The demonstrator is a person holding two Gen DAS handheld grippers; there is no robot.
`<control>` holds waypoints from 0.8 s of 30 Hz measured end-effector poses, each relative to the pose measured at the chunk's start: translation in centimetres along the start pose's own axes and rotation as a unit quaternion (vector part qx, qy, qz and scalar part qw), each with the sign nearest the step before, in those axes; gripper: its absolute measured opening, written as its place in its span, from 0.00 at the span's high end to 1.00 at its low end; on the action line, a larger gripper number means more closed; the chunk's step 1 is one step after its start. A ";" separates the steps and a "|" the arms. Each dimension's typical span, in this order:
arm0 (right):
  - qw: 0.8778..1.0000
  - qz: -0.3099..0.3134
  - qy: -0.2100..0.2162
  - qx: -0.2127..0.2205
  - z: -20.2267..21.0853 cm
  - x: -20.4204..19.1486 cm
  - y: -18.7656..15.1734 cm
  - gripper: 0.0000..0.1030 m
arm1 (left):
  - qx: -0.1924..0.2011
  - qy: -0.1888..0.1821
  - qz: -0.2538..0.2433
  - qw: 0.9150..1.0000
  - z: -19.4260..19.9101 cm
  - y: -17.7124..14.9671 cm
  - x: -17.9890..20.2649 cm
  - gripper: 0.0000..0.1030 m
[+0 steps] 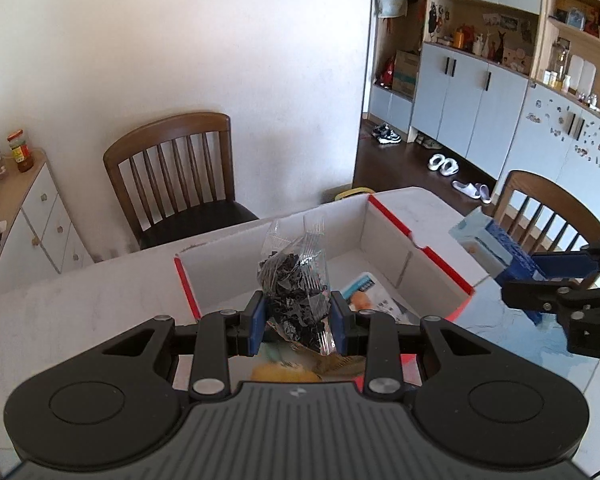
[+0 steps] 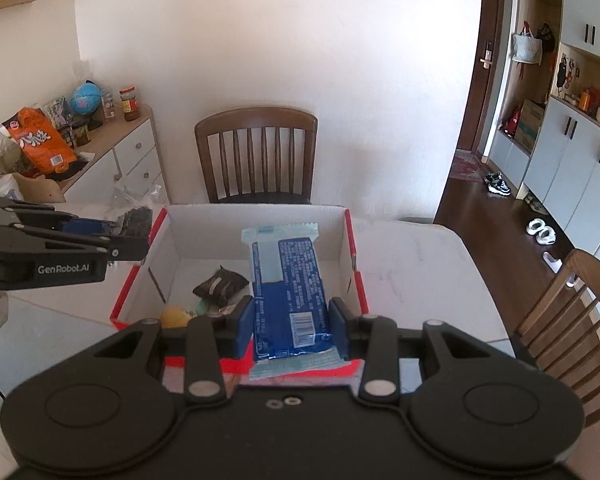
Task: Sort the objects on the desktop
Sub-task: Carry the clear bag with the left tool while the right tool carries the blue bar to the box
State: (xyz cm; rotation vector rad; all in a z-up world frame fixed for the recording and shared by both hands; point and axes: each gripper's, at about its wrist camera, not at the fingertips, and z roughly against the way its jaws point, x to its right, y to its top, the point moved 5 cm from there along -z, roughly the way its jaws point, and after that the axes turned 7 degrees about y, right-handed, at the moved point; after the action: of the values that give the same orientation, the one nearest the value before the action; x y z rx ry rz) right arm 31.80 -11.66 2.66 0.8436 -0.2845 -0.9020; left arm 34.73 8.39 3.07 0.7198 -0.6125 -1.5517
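Two handheld grippers hover over an open cardboard box (image 2: 342, 236) with red edges that sits on a pale marble tabletop (image 2: 412, 276). The left gripper (image 1: 298, 316) has its blue fingers (image 1: 256, 322) closed on a clear plastic bag of small black pieces (image 1: 296, 280), held upright above the near end of the box. The right gripper (image 2: 292, 322) has its fingers (image 2: 242, 330) closed on a flat blue snack packet (image 2: 288, 288), gripped near its lower end and lifted over the box's near right side. Inside the box lie a dark wrapped packet (image 2: 220, 286), a round yellow object (image 2: 174, 316) and a pale printed packet (image 1: 374, 296). Behind the tabletop stands a brown wooden chair (image 2: 256, 152) against a white wall; another chair (image 2: 572, 316) stands at the right.
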 end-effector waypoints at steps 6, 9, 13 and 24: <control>1.000 -0.002 -0.001 -0.003 -1.6 0.5 0.8 0.62 | -0.028 -0.014 0.004 0.999 -3.0 1.1 -1.4 0.69; 1.000 0.001 -0.003 -0.007 -2.4 0.6 1.0 0.62 | -0.038 -0.015 -0.003 0.999 -4.5 1.3 -1.5 0.69; 1.000 -0.010 -0.003 -0.010 -3.6 0.9 1.4 0.64 | -0.054 -0.010 -0.017 0.998 -6.6 1.4 -1.5 0.69; 0.998 -0.033 0.019 -0.043 -7.1 2.7 1.0 0.63 | -0.107 -0.008 -0.026 0.994 -12.6 -0.1 -0.6 0.69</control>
State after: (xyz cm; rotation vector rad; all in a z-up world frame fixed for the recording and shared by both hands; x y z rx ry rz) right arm 37.90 -9.72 -1.60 0.7938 -0.1849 -0.9530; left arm 44.16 9.33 -5.29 0.5650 -0.4332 -1.6444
